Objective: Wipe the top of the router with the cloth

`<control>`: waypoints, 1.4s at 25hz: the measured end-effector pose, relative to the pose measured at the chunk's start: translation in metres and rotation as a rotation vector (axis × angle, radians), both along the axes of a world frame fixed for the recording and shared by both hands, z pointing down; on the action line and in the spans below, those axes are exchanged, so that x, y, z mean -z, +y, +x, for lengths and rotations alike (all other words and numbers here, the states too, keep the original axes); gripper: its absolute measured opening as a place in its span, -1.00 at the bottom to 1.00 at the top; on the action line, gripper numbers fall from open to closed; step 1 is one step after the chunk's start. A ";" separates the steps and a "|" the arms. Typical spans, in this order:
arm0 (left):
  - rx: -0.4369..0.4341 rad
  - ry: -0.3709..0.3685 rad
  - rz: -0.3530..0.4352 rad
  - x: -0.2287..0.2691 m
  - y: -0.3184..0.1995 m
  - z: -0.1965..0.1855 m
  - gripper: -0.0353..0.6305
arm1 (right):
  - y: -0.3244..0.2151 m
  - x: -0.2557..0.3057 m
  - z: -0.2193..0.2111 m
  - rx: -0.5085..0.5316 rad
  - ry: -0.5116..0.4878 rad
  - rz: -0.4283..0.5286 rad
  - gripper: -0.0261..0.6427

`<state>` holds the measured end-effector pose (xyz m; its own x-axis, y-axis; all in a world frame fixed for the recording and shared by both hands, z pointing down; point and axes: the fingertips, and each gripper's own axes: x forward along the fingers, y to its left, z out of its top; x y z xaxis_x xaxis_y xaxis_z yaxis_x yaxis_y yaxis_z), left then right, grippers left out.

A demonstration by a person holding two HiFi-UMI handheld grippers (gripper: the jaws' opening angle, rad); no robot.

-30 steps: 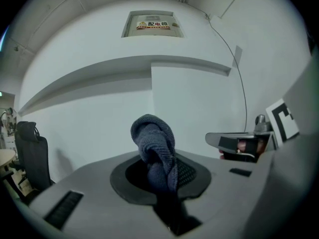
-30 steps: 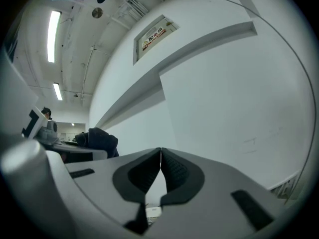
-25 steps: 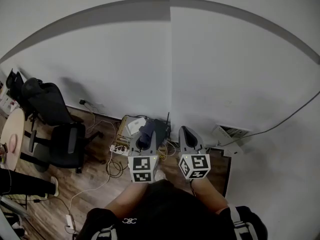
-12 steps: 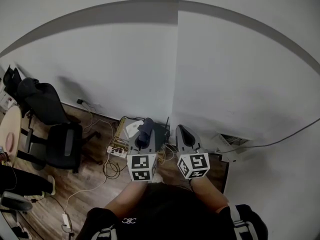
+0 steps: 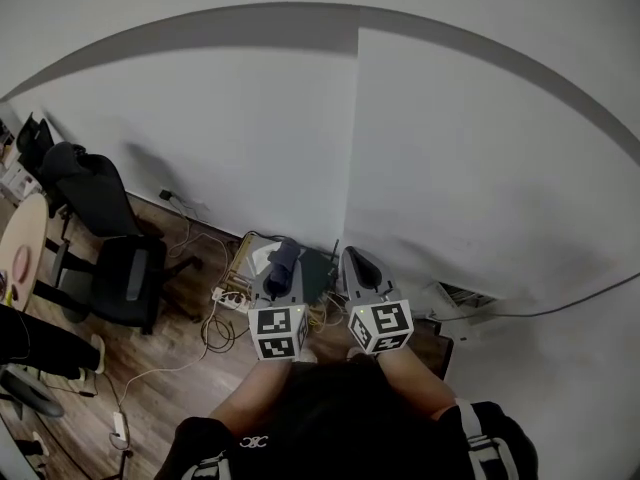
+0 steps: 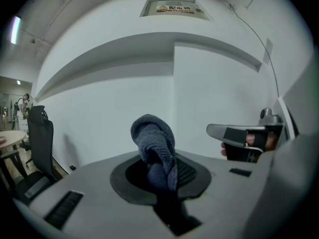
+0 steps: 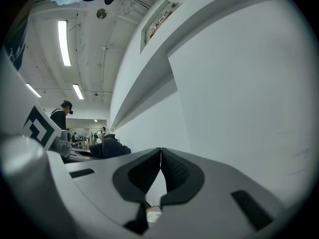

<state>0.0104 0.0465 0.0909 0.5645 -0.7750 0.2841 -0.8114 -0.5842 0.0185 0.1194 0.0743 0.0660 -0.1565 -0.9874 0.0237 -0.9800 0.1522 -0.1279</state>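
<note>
Straight ahead of me the white wall (image 5: 300, 118) fills most of the head view, with a vertical corner running down its middle to the wooden floor (image 5: 170, 368). Over at the floor's left side stands a black office chair (image 5: 115, 263) with dark clothing hung on its back, and the rim of a round table (image 5: 22, 258) shows at the very edge. Both grippers are raised in front of me, side by side and near each other, pointing at the foot of the wall. My left gripper (image 5: 282, 271) has its jaws clamped on the cloth (image 5: 283, 254), a dark grey knitted rag bunched into a lump that sticks up above the jaw pads (image 6: 187, 172) in the left gripper view. My right gripper (image 5: 358, 268) has its jaws pressed together with nothing between them; its own view shows the two dark pads meeting in a thin line. The router (image 5: 320, 265), a small dark box with a thin upright antenna, sits on the floor at the foot of the wall just by the corner, showing between the two grippers and below them; the cloth is not touching it. Loose cables (image 5: 215, 330) and a white power strip (image 5: 228, 296) lie on the floor just left of it.
</note>
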 end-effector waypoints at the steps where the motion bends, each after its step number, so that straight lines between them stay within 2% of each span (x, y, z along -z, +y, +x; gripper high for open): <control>1: 0.010 0.001 0.003 0.003 -0.001 0.002 -0.71 | -0.003 0.004 0.001 0.017 0.008 0.008 -0.92; 8: 0.074 0.011 0.002 0.005 -0.013 0.003 -0.71 | -0.029 0.012 0.007 0.093 0.019 0.020 -0.92; 14: 0.093 0.035 -0.051 -0.005 -0.024 -0.003 -0.71 | -0.049 0.008 0.001 0.143 0.029 -0.001 -0.92; 20: 0.114 -0.003 -0.114 -0.037 -0.038 -0.022 -0.71 | -0.064 -0.006 -0.015 0.210 0.024 -0.013 -0.92; 31: 0.124 -0.056 -0.249 -0.110 -0.049 -0.047 -0.71 | -0.078 -0.062 -0.020 0.243 0.040 -0.144 -0.92; 35: 0.140 -0.049 -0.302 -0.147 -0.053 -0.058 -0.71 | -0.082 -0.095 -0.020 0.243 0.047 -0.207 -0.92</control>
